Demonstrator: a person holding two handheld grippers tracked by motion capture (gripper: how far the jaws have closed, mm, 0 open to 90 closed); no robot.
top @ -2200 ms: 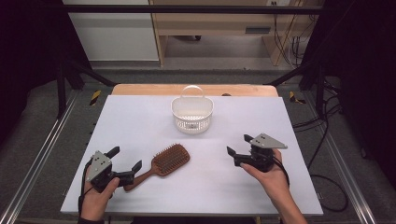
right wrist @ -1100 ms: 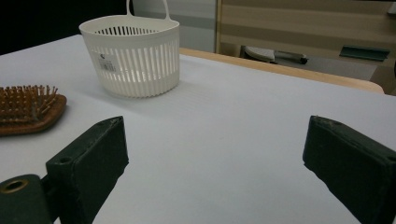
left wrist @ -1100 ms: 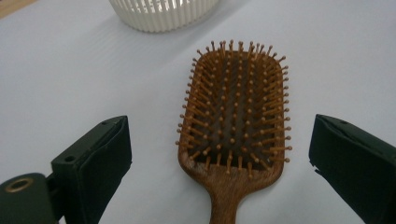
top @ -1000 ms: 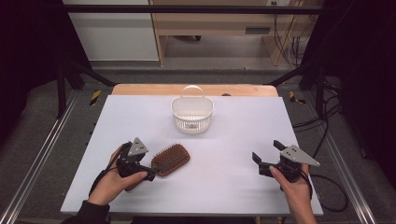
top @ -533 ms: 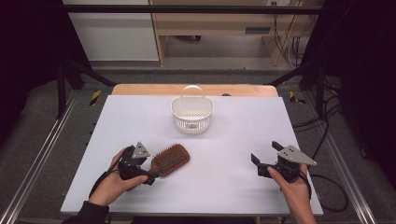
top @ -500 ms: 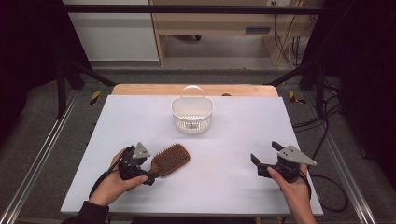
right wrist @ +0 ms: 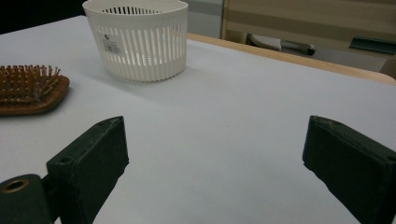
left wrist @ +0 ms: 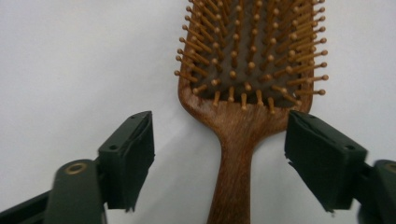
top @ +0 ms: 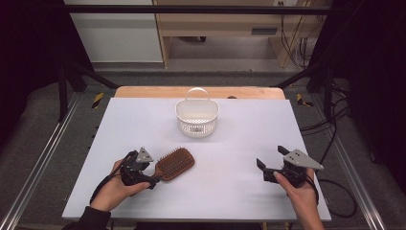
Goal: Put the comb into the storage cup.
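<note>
Wooden paddle hairbrush (top: 175,163) lies bristles up on the white bench (top: 239,143), near its front left, well apart from the white slatted basket (top: 197,116) farther back. Left tool (top: 149,176) straddles the brush handle; its jaws have just been closing, the handle between them, pads clear of the wood on both sides. Right tool (top: 262,170) hovers open at front right, holding nothing.

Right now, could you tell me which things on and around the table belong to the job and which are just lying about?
In the job:
- hairbrush, between the closing left gripper jaws
- white basket

Lying about:
- right gripper, open, idle
- floor cables
</note>
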